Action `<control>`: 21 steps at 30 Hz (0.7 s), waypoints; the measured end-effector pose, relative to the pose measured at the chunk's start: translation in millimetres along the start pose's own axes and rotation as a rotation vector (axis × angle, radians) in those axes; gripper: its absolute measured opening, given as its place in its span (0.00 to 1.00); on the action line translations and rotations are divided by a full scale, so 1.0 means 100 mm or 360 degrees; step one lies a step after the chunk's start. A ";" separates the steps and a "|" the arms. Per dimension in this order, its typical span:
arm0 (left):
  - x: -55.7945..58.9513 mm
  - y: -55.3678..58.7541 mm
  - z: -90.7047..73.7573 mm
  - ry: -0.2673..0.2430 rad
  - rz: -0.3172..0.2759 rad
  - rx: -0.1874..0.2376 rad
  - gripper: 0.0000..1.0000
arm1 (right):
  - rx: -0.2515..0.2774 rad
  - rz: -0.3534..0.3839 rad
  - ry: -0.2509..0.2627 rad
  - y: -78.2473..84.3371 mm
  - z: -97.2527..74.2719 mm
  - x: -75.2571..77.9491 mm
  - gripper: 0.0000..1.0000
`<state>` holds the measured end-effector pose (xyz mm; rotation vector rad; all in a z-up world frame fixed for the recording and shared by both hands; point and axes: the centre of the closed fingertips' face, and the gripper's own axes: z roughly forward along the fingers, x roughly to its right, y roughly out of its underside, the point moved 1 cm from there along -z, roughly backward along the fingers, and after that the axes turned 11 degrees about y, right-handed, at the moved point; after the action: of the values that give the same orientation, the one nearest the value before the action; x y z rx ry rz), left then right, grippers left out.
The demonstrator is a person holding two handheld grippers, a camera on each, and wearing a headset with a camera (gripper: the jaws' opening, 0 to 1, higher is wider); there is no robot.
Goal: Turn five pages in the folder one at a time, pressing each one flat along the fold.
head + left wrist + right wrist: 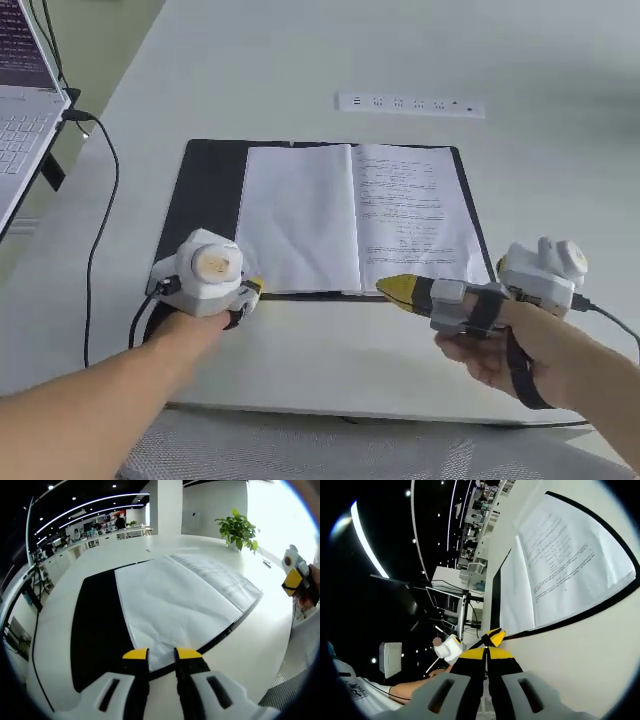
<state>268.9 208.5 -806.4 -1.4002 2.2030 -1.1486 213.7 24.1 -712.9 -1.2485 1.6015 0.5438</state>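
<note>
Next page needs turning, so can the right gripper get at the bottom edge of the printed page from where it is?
Probably yes. The right gripper sits right at the bottom edge of the printed page, and nothing lies on it; the jaws look shut, so they'd need opening first.

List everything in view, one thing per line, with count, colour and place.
table: one, white, under everything
folder: one, black, lying open at the middle of the table
blank page: one, white, left half of the folder
printed page: one, white with dark text, right half of the folder
power strip: one, white, beyond the folder's far edge
laptop: one, silver, far left edge
cable: one, black, running from the laptop toward the near edge
plant: one, green, far across the table
left claw: one, yellow-tipped, narrowly open at the folder's near left edge
right claw: one, yellow-tipped, shut, by the folder's near right edge
forearm: one, bare, lower left
</note>
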 end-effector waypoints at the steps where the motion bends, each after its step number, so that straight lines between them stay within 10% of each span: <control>1: 0.01 0.01 -0.03 0.0006 -0.0016 -0.0004 0.20 | 0.0022 -0.0014 0.0006 -0.03 -0.04 0.01 0.00; 14: 0.33 -0.27 -0.57 0.0136 -0.0044 0.0088 0.25 | 0.0300 -0.0515 0.0388 -0.08 -0.66 -0.05 0.10; 21: 0.56 -0.52 -0.91 0.0195 -0.0046 0.0153 0.34 | 0.0523 -0.0601 0.0566 -0.29 -1.00 -0.10 0.22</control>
<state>218.6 192.9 -699.9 -1.3603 2.1826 -1.3649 197.6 -62.7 -657.3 -1.3970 1.6031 -0.1836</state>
